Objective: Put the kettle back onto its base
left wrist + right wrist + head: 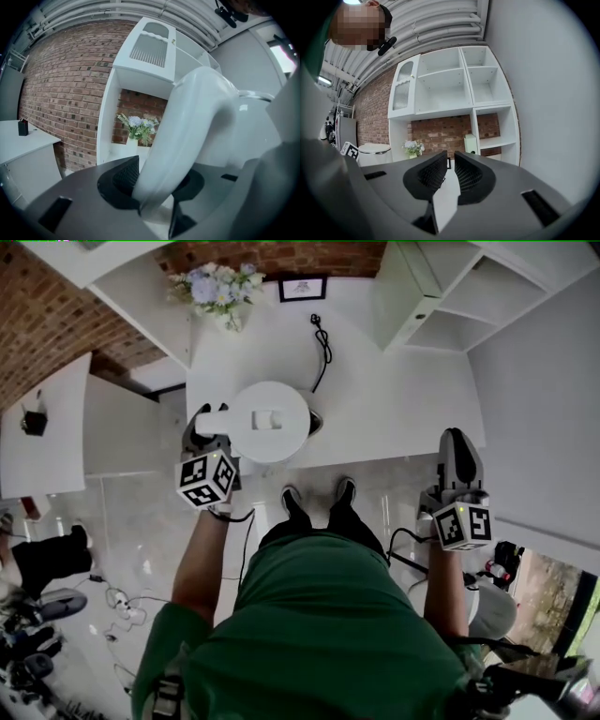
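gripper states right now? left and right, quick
Left gripper: closed on the curved handle of the white plastic kettle.
Right gripper: empty, jaws slightly apart, nothing between them.

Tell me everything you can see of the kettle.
The kettle is white and looks like plastic, with a round lid seen from above and a shiny band under the lid. Its curved handle points to the person's left, and the left claw is closed on it. The kettle is upright over the white table, near a black cord. Whether it rests on its base cannot be told.
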